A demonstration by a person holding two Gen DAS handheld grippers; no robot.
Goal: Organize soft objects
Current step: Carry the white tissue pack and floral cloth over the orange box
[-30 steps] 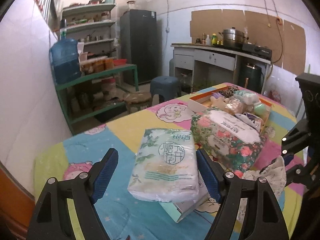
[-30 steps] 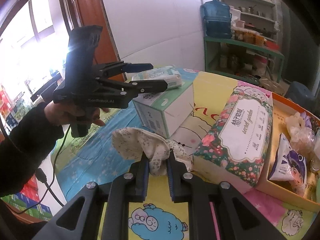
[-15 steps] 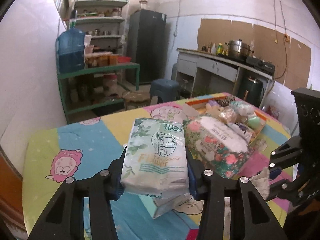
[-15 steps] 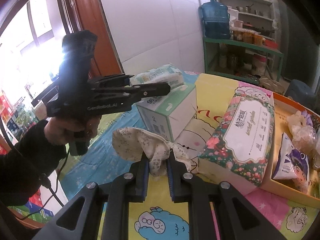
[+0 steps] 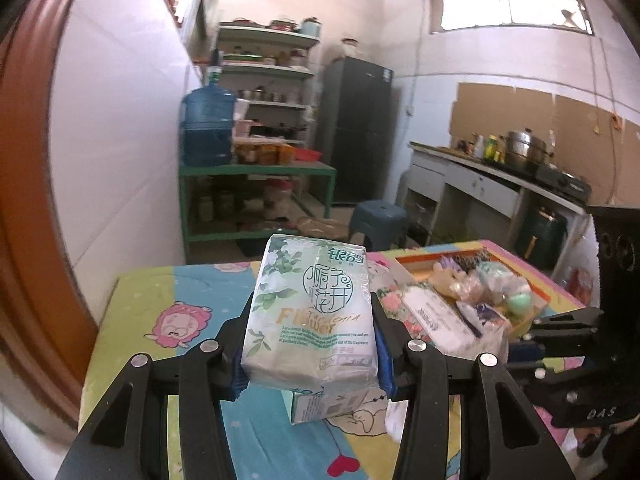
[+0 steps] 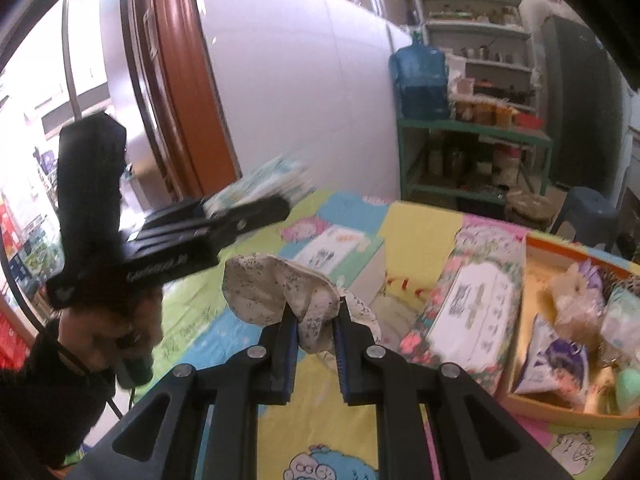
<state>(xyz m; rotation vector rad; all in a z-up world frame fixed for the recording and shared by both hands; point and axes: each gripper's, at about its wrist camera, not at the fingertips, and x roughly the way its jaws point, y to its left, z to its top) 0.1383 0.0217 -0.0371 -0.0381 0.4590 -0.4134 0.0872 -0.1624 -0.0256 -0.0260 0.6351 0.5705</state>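
My left gripper (image 5: 312,340) is shut on a pale green tissue pack (image 5: 310,312) and holds it lifted above the table; the pack also shows blurred in the right wrist view (image 6: 260,184). My right gripper (image 6: 316,332) is shut on a small floral cloth (image 6: 276,292), held above the table. A green-white tissue box (image 6: 340,252) sits on the table beneath the lifted pack. A floral tissue pack (image 6: 472,300) lies beside an orange tray (image 6: 560,404) holding several soft items.
The table has a colourful cartoon cloth (image 5: 160,300). A green shelf with a blue water jug (image 5: 208,128), a blue stool (image 5: 378,220) and a kitchen counter (image 5: 480,184) stand beyond it. A brown door frame (image 6: 176,100) is at the left.
My left gripper closed on the tissue pack and lifted it up off the tissue box. My right gripper kept its hold on the floral cloth and rose slightly.
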